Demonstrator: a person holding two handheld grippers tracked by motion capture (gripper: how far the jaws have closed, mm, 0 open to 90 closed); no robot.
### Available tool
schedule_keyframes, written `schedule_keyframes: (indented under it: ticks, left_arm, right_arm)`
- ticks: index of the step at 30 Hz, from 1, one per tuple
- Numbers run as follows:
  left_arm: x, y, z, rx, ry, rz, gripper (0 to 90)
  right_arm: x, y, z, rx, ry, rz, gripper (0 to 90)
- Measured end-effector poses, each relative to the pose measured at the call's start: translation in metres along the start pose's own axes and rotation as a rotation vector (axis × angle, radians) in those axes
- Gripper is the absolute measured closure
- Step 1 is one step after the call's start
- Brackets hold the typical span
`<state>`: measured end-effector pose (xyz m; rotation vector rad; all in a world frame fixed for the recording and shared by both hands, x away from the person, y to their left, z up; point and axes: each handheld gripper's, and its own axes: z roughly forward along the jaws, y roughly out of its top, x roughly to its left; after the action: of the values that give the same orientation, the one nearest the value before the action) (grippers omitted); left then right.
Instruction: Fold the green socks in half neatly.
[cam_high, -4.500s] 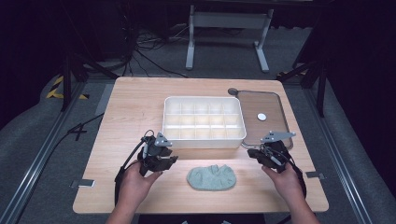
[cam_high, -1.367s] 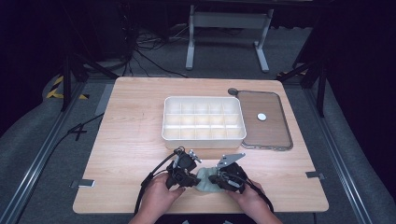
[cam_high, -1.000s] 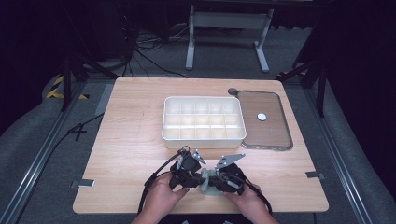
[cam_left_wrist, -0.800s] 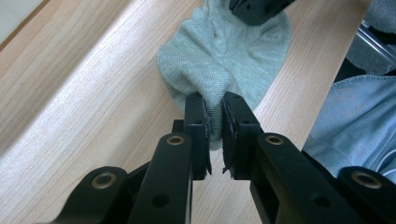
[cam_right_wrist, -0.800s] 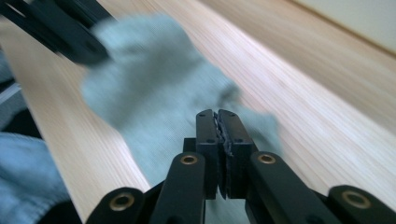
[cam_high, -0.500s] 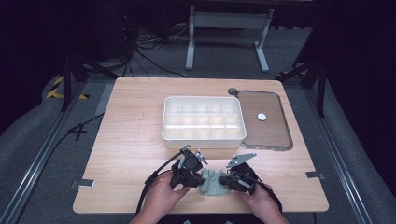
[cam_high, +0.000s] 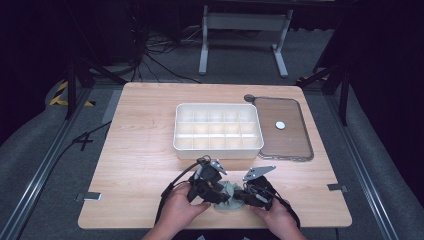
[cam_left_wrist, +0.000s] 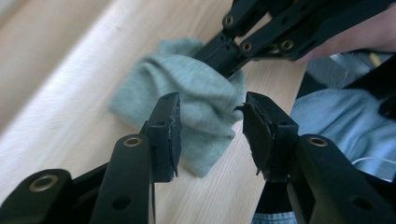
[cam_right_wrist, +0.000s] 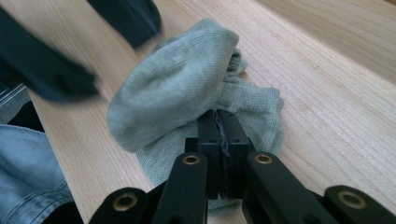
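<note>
The right hand-held gripper (cam_right_wrist: 219, 135) is clamped on a fold of the grey-green sock (cam_right_wrist: 187, 93), its jaws pressed together on the fabric. The left hand-held gripper (cam_left_wrist: 210, 126) has just been opened; its jaws stand apart with the sock's bunched end between them, ungripped. The sock lies at the counter's (cam_high: 145, 150) six o'clock edge. Folding seems under way; a fresh left grip is called for next.

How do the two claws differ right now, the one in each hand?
The left claw stands open, its jaws having just been opening, with no cloth between the pads; the right claw is shut on the grey-green sock. The left claw hovers at the sock's edge, while the right claw pinches a fold. Both are black, two-jawed, and low over the wooden table.
</note>
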<state>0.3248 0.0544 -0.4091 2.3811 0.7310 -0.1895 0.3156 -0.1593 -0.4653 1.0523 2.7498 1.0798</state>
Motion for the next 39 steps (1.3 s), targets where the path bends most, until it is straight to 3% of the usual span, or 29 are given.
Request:
schedule_keyframes:
  ticks: [3,7,11,15,19,22,23,25,31,35,39]
  left_arm:
    - [0.008,-0.005,-0.013,-0.045,-0.017,-0.04,68.6]
    - [0.008,-0.007,-0.002,0.039,0.028,-0.032,77.4]
    - [0.0,-0.004,0.012,0.089,0.024,-0.003,83.7]
    - [-0.005,-0.002,0.023,0.102,0.015,0.01,82.4]
    - [-0.013,0.002,0.033,0.1,-0.003,0.044,80.9]
    - [-0.018,0.004,0.04,0.125,-0.012,0.07,78.6]
    - [-0.022,0.004,0.049,0.158,-0.005,0.093,77.7]
    - [-0.022,0.003,0.055,0.172,-0.015,0.099,76.8]
    - [-0.021,0.001,0.047,0.136,-0.059,0.093,70.8]
    - [-0.015,-0.002,0.028,0.107,-0.087,0.071,69.2]
    - [-0.009,-0.004,0.008,0.049,-0.082,0.037,69.6]
  right_arm:
    - [0.001,0.001,-0.005,0.007,-0.021,-0.009,86.1]
    - [0.002,0.004,-0.023,-0.037,-0.049,-0.012,86.5]
    - [-0.002,0.003,-0.024,0.006,-0.053,-0.007,88.2]
    - [-0.004,-0.001,-0.014,0.065,-0.042,-0.009,88.9]
    - [-0.003,-0.002,-0.012,0.061,-0.042,-0.005,89.1]
    - [-0.003,-0.003,-0.012,0.057,-0.042,0.0,89.2]
    - [-0.003,-0.003,-0.012,0.057,-0.042,0.0,89.2]
    - [-0.004,-0.003,-0.012,0.058,-0.041,0.002,89.2]
    - [-0.005,-0.002,-0.014,0.063,-0.027,0.006,88.7]
    - [-0.005,0.001,-0.022,0.047,-0.036,0.003,88.4]
    - [-0.004,0.007,-0.036,0.011,-0.063,-0.007,88.4]
